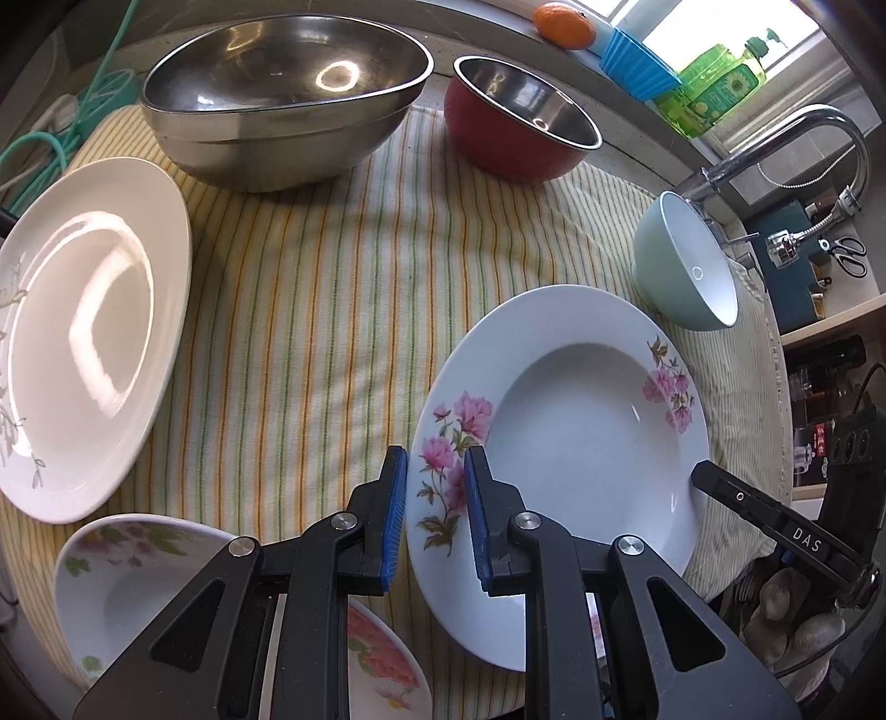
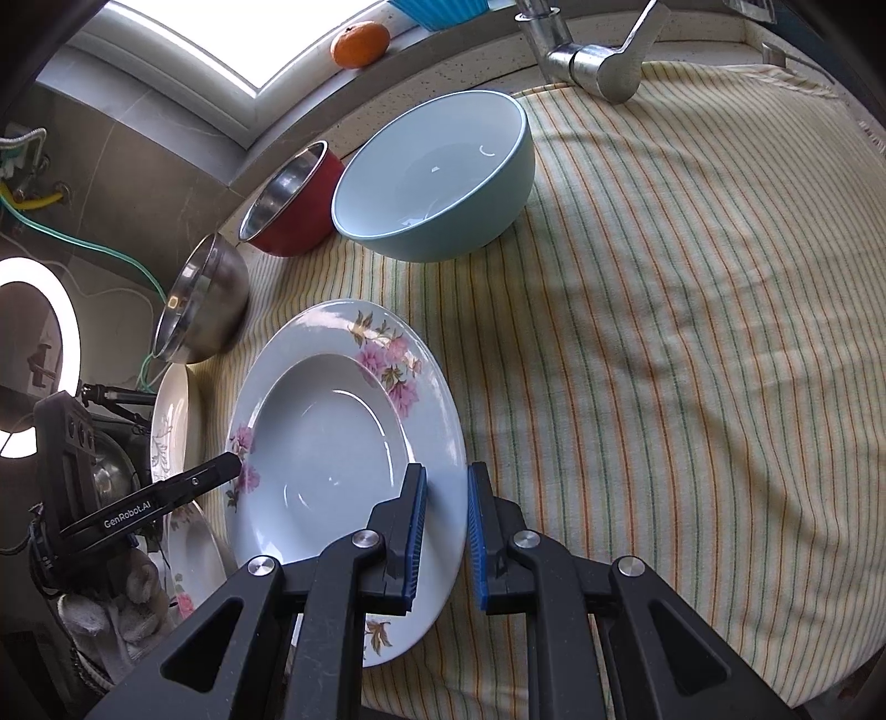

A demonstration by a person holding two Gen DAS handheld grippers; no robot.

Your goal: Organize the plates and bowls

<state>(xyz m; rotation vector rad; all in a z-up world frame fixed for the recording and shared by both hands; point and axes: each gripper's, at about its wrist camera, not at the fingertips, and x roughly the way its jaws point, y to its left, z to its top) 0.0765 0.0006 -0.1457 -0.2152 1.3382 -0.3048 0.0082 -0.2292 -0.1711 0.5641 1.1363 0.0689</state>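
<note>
The left gripper (image 1: 436,518) is clamped on the near rim of the flowered plate (image 1: 576,437), lower right in its view. The right gripper (image 2: 447,540) clamps the opposite rim of the same plate, at lower centre in its view. The plate sits above the striped cloth (image 2: 664,343), below the blue bowl (image 2: 437,177).

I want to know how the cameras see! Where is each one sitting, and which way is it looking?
Left wrist view: sits on the left claw, looking down along it at the flowered plate whose rim it grips; the right claw's finger shows far right.
Right wrist view: sits on the right claw, looking down at the plate's opposite rim; the left claw's finger and a gloved hand show at left.
Both share the plate, blue bowl, red bowl, steel bowl, orange and striped cloth.
</note>
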